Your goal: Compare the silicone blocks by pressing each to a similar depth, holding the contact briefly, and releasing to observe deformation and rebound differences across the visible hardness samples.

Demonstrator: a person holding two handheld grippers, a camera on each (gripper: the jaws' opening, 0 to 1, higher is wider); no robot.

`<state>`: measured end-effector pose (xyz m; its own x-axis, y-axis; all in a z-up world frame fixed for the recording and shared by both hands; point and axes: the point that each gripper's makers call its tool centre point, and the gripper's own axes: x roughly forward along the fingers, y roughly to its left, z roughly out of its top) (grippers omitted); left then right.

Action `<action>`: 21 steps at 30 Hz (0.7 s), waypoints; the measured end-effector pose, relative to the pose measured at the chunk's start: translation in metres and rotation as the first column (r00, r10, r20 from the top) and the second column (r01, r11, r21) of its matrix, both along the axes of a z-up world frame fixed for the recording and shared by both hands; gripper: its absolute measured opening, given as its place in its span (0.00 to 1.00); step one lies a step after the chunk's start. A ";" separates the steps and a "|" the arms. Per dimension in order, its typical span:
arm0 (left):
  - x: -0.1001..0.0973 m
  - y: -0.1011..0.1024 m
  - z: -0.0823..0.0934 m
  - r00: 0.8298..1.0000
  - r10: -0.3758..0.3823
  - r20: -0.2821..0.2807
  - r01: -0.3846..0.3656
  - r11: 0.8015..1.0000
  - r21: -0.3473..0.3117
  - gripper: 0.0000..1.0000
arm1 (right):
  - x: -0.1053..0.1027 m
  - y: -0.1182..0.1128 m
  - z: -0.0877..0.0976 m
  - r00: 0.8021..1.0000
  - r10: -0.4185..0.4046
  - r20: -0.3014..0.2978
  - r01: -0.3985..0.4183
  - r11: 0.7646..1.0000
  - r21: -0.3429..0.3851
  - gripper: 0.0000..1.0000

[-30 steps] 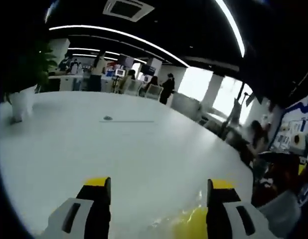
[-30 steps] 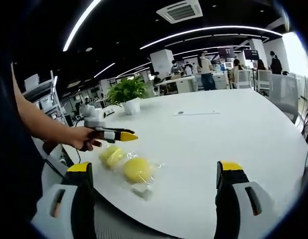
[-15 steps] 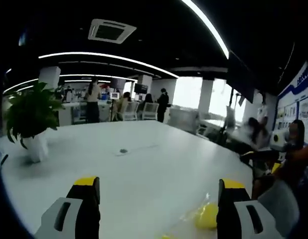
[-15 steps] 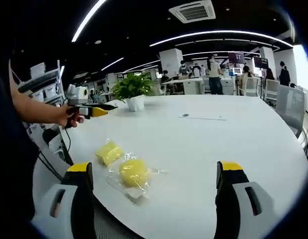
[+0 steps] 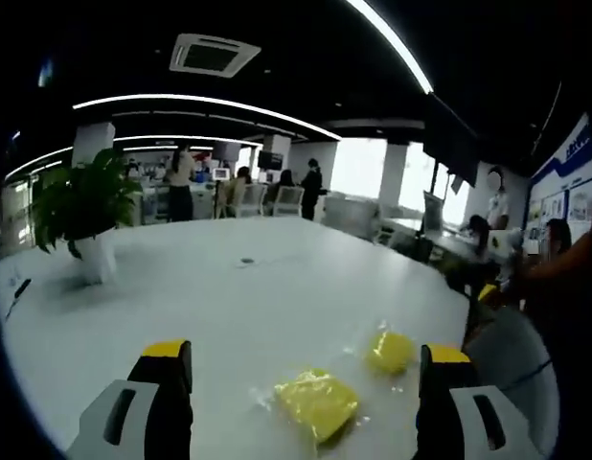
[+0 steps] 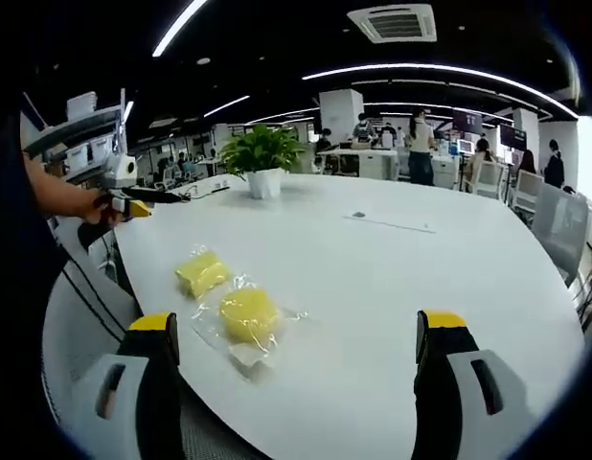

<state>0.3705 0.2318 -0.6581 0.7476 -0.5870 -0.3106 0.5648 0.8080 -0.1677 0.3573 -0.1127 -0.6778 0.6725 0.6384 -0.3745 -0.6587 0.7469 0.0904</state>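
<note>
Lying near the white round tabletop's (image 6: 421, 278) edge: two yellow silicone blocks in clear plastic bags, squarish block (image 6: 201, 272) beside rounder block (image 6: 246, 311) | left gripper (image 5: 304, 402): jaws apart, above blocks, clamping nothing | right gripper (image 6: 301, 369): jaws apart, holding nothing | potted green plant (image 6: 262, 161) far side

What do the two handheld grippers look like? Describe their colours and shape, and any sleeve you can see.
Both the left gripper and the right gripper have two black jaws with yellow tips, rising from pale grey housings with dark slots. In the right gripper view the left gripper appears slim, with a yellow tip. A dark sleeve borders that view.
</note>
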 end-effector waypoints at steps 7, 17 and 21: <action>-0.021 0.020 -0.013 0.999 0.036 -0.024 -0.035 0.999 0.024 1.00 | -0.001 -0.005 -0.005 0.999 -0.021 -0.024 0.021 1.000 -0.002 0.97; -0.036 0.035 -0.015 0.997 0.059 -0.044 -0.059 0.998 0.020 1.00 | -0.013 -0.009 -0.021 0.999 -0.010 -0.034 0.007 0.997 -0.074 0.97; -0.038 0.038 -0.018 0.997 0.057 -0.050 -0.055 0.998 0.033 1.00 | -0.017 -0.009 -0.022 0.999 -0.011 -0.041 0.009 0.998 -0.061 0.97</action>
<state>0.3322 0.2698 -0.6758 0.7618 -0.5337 -0.3672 0.5097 0.8437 -0.1688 0.3403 -0.1213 -0.6999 0.6619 0.6071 -0.4397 -0.6480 0.7583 0.0717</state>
